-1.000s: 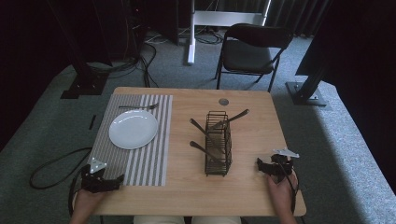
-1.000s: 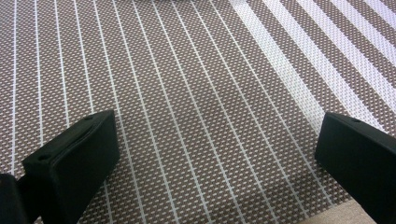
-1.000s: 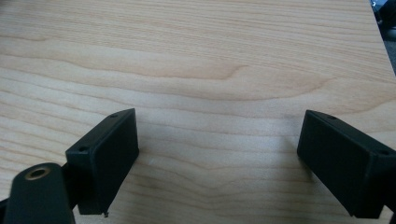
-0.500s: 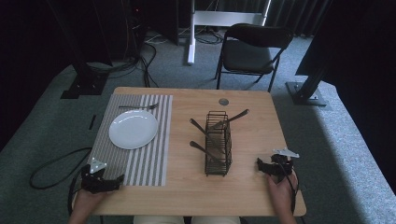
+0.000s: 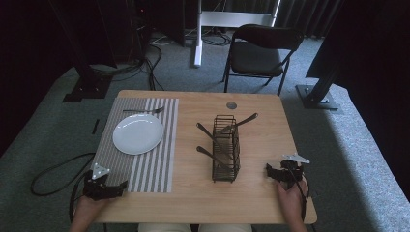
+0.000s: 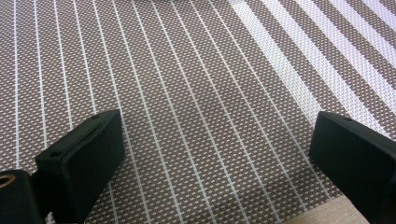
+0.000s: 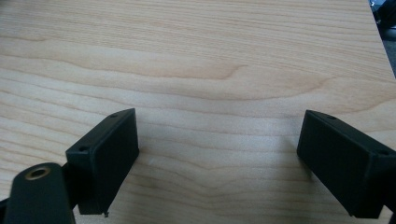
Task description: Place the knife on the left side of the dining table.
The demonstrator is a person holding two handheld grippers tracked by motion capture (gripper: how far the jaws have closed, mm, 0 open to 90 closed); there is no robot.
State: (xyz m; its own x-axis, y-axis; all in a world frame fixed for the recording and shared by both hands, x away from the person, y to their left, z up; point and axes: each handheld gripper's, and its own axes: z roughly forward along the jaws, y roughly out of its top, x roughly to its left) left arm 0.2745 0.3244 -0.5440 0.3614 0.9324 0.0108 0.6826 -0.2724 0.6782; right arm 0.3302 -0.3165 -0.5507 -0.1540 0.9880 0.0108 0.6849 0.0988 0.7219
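Observation:
A white plate (image 5: pixel 138 133) lies on a striped placemat (image 5: pixel 159 159) at the table's left, with a fork (image 5: pixel 143 110) beyond it. A black wire caddy (image 5: pixel 226 149) stands mid-table with several dark utensils (image 5: pixel 212 137) sticking out. My left gripper (image 5: pixel 112 188) rests at the placemat's near left corner; in the left gripper view its jaws stand wide apart over the woven placemat (image 6: pixel 196 93) and the left gripper (image 6: pixel 215 163) is open with nothing held. My right gripper (image 5: pixel 275 172) sits near the table's front right, right of the caddy. The right gripper (image 7: pixel 219 163) is open above bare wood (image 7: pixel 201 60).
A small round grey disc (image 5: pixel 231 105) is set into the table near the far edge. A black folding chair (image 5: pixel 261 53) stands beyond the table, with dark stands and cables on the carpet around it. Bare wood lies between the placemat and caddy.

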